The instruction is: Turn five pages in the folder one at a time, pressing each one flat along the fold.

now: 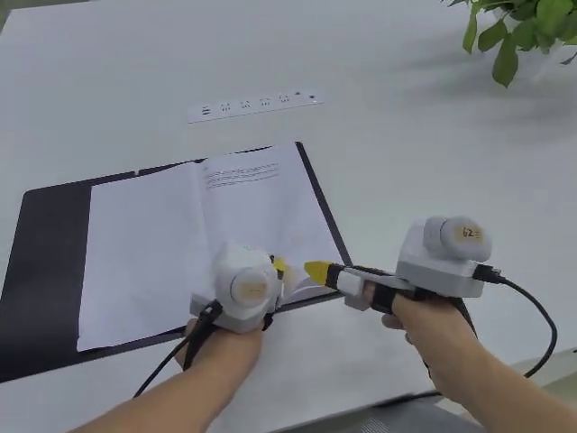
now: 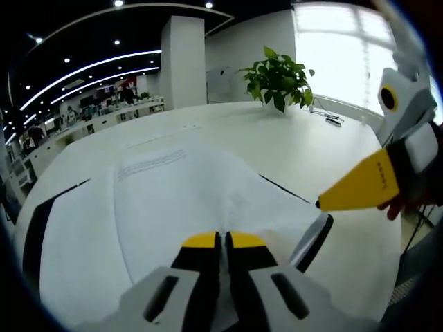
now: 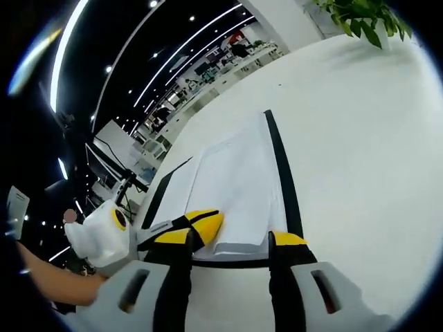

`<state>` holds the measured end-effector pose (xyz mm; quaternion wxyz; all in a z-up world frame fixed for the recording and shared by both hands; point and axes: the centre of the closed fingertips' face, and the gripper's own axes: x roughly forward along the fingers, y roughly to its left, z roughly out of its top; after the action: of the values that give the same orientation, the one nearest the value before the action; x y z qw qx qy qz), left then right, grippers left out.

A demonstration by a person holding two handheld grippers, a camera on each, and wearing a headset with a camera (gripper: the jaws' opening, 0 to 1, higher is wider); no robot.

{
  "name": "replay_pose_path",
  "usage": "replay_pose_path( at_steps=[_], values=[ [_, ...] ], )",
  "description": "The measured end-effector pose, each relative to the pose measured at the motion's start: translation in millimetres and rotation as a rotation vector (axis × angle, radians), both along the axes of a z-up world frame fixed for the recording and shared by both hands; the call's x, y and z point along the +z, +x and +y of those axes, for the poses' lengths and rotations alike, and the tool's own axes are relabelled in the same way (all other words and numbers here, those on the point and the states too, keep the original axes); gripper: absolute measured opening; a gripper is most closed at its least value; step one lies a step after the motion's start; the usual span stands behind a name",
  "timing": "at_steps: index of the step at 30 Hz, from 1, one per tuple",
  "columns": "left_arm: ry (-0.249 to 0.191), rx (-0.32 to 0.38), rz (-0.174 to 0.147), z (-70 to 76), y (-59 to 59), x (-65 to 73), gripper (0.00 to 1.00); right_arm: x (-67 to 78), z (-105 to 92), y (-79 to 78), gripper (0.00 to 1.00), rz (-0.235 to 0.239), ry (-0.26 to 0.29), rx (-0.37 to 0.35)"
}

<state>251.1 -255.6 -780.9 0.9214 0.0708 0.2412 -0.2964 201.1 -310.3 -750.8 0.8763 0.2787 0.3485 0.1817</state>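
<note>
Head view is showing the folder [image 1: 54, 234] lying open on the bench [image 1: 406, 135], left tool [image 2: 223, 240] sitting narrow at its near edge, right tool [image 3: 246, 229] gaping wide around the corner of its flimsy page [image 3: 235, 187], seemingly the place for pinching.

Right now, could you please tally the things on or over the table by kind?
folder: 1
grippers: 2 (left gripper, right gripper)
plant: 1
socket strip: 1
Total: 5

Open-plan office: desk rows [image 2: 97, 117], ceiling light strips [image 2: 83, 69], potted plant [image 2: 277, 79].
</note>
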Motion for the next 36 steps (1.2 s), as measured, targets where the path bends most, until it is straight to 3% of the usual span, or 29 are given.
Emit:
replay_pose_path(
  at_steps=[6,18,25,29,33,36],
  values=[
    [-0.002,0.000,0.002,-0.4,0.5,0.1,0.03,-10.1,-3.1,3.9,0.32,0.045,0.037,-0.033],
    [-0.002,0.001,0.001,-0.5,1.8,0.3,0.03,-12.6,-11.9,7.7,0.00,0.052,0.029,-0.080],
    [-0.009,0.010,0.016,-0.3,2.2,0.7,0.03,-12.4,-11.1,8.4,0.00,0.058,0.019,-0.094],
    [-0.060,0.015,0.080,-0.6,1.2,3.0,0.05,-6.9,-10.6,9.1,0.00,0.051,0.010,-0.102],
    [-0.050,0.026,0.098,15.9,-1.8,10.1,0.01,4.1,-10.0,7.8,0.00,0.036,0.024,-0.106],
    [-0.093,0.033,0.102,25.4,-5.4,24.0,0.07,19.4,-7.7,7.6,0.00,0.019,0.066,-0.117]
  ],
)
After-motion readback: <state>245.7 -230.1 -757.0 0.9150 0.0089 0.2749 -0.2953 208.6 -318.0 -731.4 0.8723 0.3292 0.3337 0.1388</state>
